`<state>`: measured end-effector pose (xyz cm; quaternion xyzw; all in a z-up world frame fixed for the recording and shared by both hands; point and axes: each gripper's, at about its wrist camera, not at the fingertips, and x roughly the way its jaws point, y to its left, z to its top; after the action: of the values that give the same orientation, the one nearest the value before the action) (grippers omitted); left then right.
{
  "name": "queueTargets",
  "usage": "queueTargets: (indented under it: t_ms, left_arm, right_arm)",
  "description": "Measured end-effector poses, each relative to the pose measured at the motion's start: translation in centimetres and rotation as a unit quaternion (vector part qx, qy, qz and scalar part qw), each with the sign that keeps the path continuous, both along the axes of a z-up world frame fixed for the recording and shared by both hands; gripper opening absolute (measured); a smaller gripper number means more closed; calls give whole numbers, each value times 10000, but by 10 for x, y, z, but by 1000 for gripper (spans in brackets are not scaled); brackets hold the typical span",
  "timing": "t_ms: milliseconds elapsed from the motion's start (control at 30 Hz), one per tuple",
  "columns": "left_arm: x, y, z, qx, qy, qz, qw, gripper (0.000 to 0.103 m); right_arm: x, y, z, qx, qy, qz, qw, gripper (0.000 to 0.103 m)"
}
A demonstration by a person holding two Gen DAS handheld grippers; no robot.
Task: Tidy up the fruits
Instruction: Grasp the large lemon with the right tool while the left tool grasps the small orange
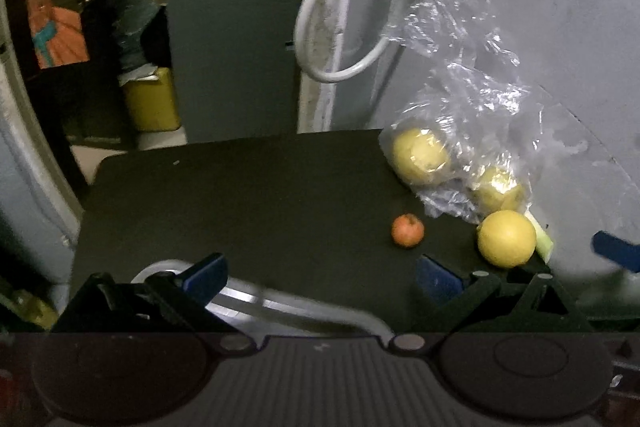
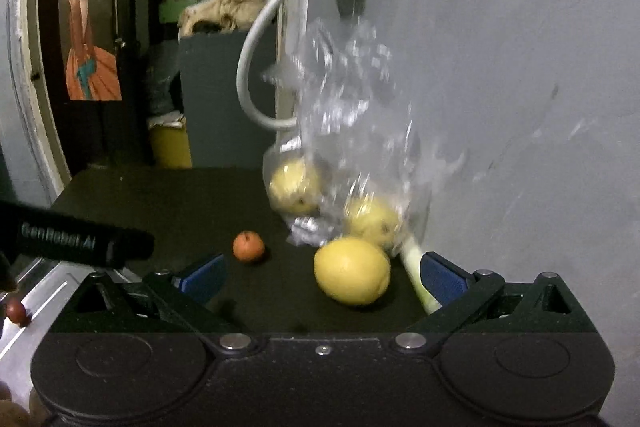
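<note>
Both grippers hang spread and empty over a dark table (image 2: 168, 195). The right gripper (image 2: 322, 273), fingers released, faces a loose yellow fruit (image 2: 352, 269) lying just ahead between its blue pads (image 2: 440, 273), near the table's right front. A pale green stalk (image 2: 414, 267) lies beside the fruit against the wall (image 2: 520, 87). The left gripper (image 1: 320, 273), also unclenched, waits above a metal tray (image 1: 280, 303) at the near edge. Left of the yellow fruit, apart from it, sits a small red fruit (image 2: 248, 246). Farther back, a clear plastic bag (image 2: 344, 131) holds two more yellow fruits (image 1: 420, 155). The step in hand looks like reaching for the loose yellow fruit; next, the right fingers must straddle it and close gently.
</note>
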<state>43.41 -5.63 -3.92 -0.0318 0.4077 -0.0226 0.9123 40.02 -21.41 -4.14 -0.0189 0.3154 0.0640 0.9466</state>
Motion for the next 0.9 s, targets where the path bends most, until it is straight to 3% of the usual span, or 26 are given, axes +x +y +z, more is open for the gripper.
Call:
queueTargets:
  t_ms: [200, 333, 567, 900]
  left_arm:
    - [31, -19, -13, 53, -105, -184, 9998, 102]
    - [50, -34, -27, 171, -2, -328, 9993, 102]
    - [61, -50, -45, 197, 44, -598, 9980, 102]
    - [74, -52, -59, 111, 219, -547, 9982, 100]
  right_arm:
    - [26, -3, -21, -288, 49, -8, 9996, 102]
    - [37, 2, -37, -524, 76, 75, 9986, 96]
    - [42, 3, -54, -740, 25, 244, 9970, 95]
    - [53, -2, -66, -609, 193, 253, 9976, 94]
